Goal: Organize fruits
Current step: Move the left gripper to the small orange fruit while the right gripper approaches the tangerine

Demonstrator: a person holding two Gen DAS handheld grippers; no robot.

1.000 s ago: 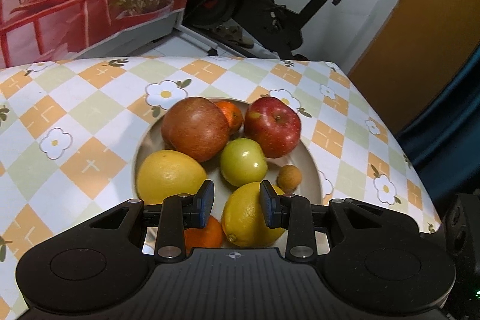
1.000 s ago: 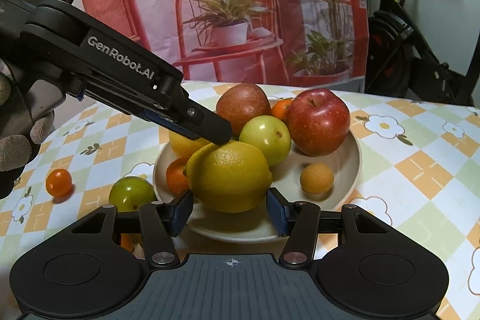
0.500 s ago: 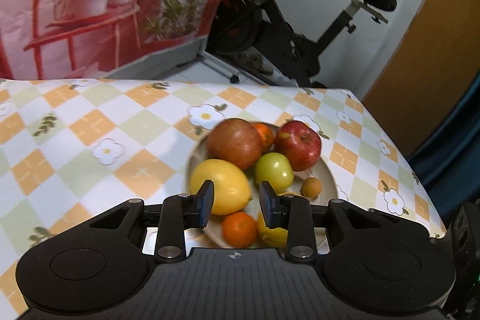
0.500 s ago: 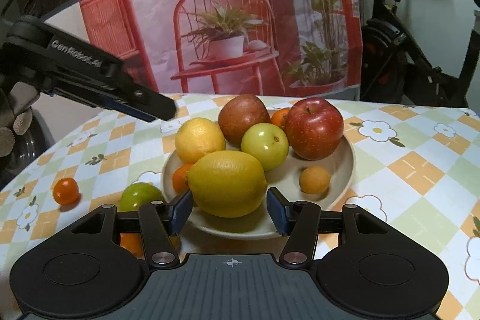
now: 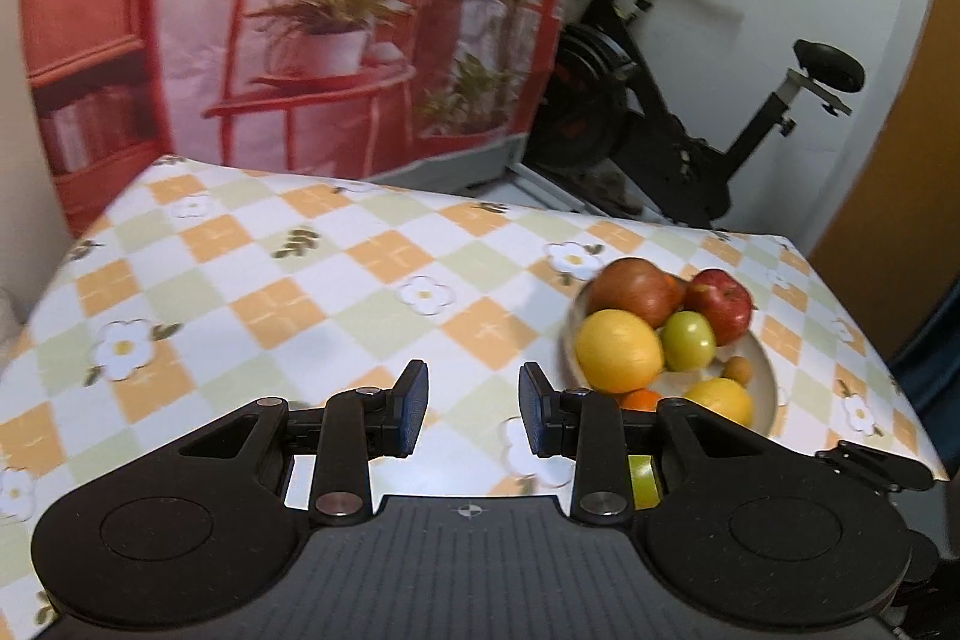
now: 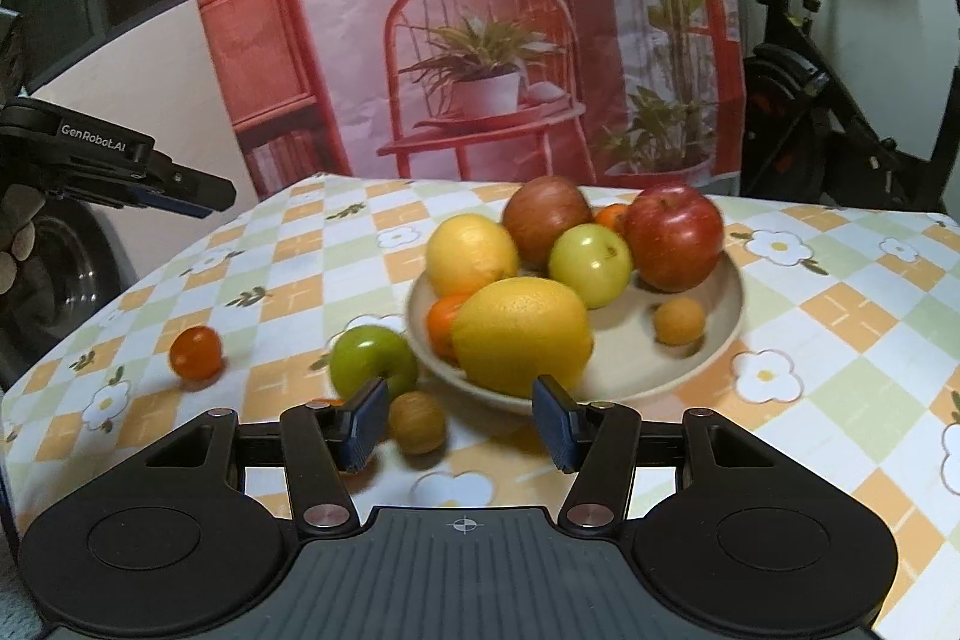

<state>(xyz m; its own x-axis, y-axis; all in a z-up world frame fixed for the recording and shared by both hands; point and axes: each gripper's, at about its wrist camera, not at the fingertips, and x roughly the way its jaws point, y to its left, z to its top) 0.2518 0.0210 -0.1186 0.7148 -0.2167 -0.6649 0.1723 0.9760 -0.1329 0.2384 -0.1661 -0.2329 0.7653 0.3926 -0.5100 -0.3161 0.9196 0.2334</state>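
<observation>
Collecting loose fruit next: both sets of fingers are parted and empty. Plate (image 6: 729,307) is well filled; green apple (image 6: 373,361) lies at its 8 o'clock, brown fruit (image 6: 417,422) nearer me. Right gripper (image 6: 459,418) should straddle one, closing gently.

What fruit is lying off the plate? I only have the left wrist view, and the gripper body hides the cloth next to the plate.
Observer: At least three pieces. A green fruit lies on the tablecloth, right by the rim of the plate.
Operator: And the others?
Observer: A small orange-red fruit sits apart, further left on the cloth.
Operator: The third?
Observer: A small brown round fruit lies just ahead of the right gripper, whose jaws are open and grip nothing.
</observation>
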